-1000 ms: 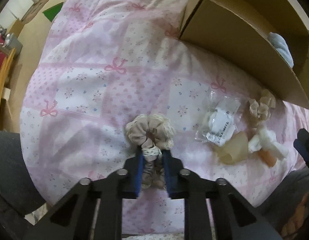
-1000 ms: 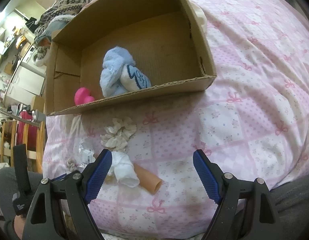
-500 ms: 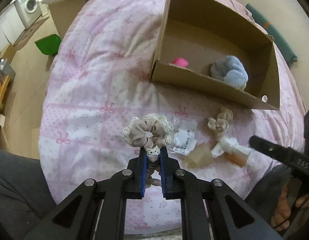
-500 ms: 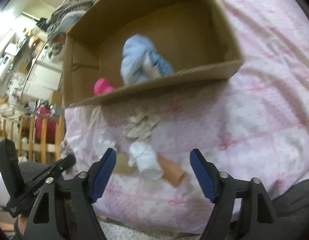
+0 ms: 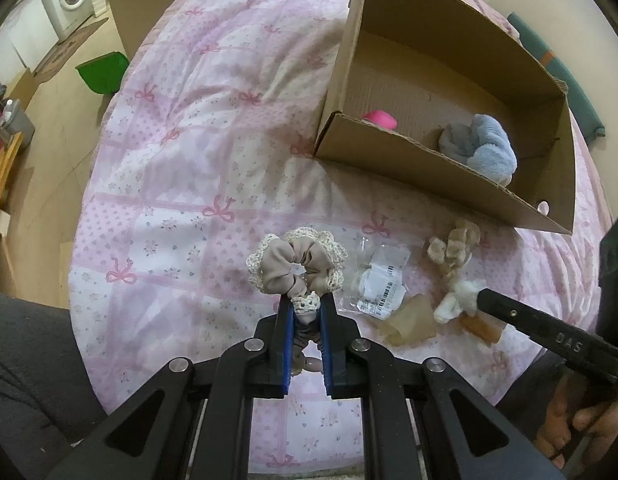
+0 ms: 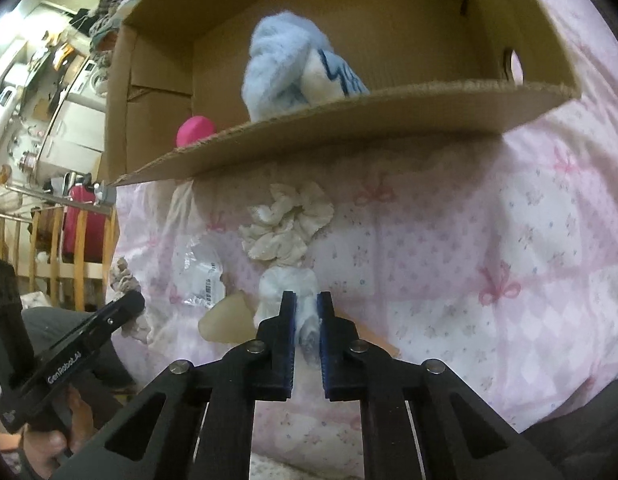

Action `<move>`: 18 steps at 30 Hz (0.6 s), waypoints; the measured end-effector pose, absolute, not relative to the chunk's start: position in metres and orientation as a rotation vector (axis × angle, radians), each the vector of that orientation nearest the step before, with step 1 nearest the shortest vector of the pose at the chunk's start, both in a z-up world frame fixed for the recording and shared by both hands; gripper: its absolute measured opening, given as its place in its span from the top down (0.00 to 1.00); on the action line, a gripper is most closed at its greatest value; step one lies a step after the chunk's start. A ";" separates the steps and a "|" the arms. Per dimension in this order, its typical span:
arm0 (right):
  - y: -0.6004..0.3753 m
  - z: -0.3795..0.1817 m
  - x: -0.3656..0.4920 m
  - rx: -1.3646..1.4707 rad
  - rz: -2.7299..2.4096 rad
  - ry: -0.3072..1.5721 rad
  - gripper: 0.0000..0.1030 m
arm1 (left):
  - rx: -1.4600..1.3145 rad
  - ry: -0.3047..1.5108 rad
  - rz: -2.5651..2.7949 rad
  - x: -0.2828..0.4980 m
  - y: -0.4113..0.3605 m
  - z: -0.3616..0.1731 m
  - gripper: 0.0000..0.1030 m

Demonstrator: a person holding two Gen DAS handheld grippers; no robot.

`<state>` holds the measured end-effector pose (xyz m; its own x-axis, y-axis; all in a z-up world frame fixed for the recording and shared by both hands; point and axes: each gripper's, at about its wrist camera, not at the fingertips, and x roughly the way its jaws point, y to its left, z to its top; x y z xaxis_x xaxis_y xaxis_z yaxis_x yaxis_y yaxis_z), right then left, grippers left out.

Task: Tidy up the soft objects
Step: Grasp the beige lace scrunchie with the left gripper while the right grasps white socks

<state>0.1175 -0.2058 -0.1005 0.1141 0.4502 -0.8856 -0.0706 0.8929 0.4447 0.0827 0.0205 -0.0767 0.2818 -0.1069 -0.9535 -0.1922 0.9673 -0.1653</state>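
Observation:
My left gripper (image 5: 305,304) is shut on a beige scrunchie with a cream lace trim (image 5: 297,264) and holds it above the pink quilt. My right gripper (image 6: 306,304) is shut on a white soft bundle (image 6: 287,286) lying on the quilt; it also shows in the left wrist view (image 5: 455,300). A cream scrunchie (image 6: 287,224) lies just beyond it, in front of the cardboard box (image 6: 349,116). The box (image 5: 441,160) holds a light blue fluffy item (image 5: 485,152) and a pink item (image 5: 379,119).
A clear plastic packet with a barcode label (image 5: 383,282), a tan soft piece (image 5: 411,320) and an orange tube (image 5: 479,326) lie on the quilt (image 5: 181,184) between the grippers. The bed's edge is close below. A green bin (image 5: 103,72) stands on the floor at left.
My left gripper has lifted the scrunchie off the quilt. My right gripper has come down and closed on the white bundle.

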 end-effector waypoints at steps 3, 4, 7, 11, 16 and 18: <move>-0.207 -0.092 0.115 0.323 0.413 1.379 0.91 | -0.263 1.285 0.057 0.082 0.019 -0.076 0.90; -0.208 -0.090 0.115 0.325 0.419 1.371 0.91 | -0.261 1.282 0.057 0.082 0.019 -0.076 0.90; -0.210 -0.080 0.109 0.331 0.437 1.343 0.91 | -0.248 1.274 0.062 0.080 0.019 -0.074 0.90; -0.211 -0.074 0.103 0.331 0.451 1.331 0.91 | -0.238 1.260 0.081 0.078 0.021 -0.073 0.90; -0.214 -0.065 0.096 0.359 0.465 1.300 0.91 | -0.266 1.210 0.099 0.079 0.029 -0.065 0.90; -0.216 -0.060 0.093 0.369 0.470 1.281 0.91 | -0.272 1.201 0.085 0.077 0.029 -0.061 0.90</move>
<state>0.0931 -0.2163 -0.0597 0.2139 0.5275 -0.8222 -0.1287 0.8496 0.5116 0.0775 0.0294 -0.0609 0.3629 -0.0785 -0.9285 -0.2091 0.9642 -0.1632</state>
